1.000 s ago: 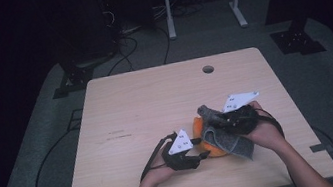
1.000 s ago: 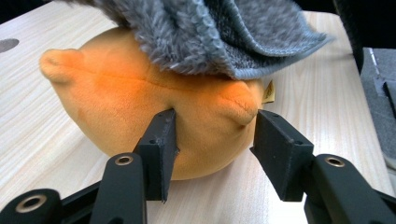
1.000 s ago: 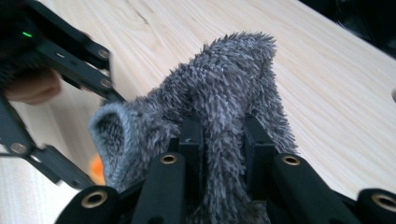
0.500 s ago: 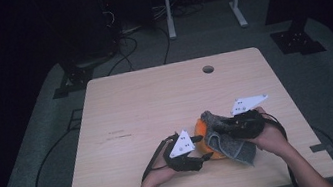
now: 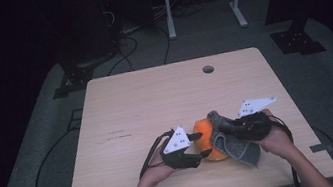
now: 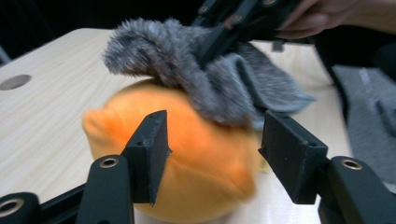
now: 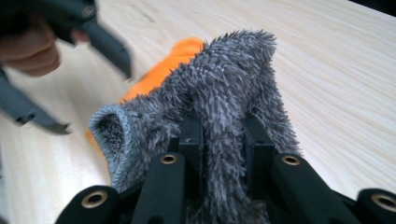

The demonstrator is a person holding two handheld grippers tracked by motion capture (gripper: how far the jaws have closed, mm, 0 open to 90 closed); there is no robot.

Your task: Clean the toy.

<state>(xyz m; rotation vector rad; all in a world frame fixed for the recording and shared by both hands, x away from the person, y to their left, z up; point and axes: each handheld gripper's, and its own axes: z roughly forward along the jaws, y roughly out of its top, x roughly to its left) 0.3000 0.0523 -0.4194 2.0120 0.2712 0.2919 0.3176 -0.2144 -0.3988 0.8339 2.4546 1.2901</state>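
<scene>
High view: wooden table (image 5: 145, 102), near edge, orange plush thing (image 5: 206, 140) under a grey fuzzy cloth (image 5: 233, 144). Cloth half drawn off, still draped over the top; orange thing not yet freed. Right gripper (image 7: 223, 140) clamped on a cloth fold. Left gripper (image 6: 212, 154) just opened, jaws straddling the orange thing, not pressing. Cloth lower than a second ago.

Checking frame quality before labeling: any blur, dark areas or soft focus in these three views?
High view: table evenly lit, floor and background nearly black. Left gripper view: orange plush and grey fuzzy cloth soft, the left gripper pads sharp, right gripper blurred. Right gripper view: cloth crisp where pinched, left gripper smeared by motion blur.
</scene>
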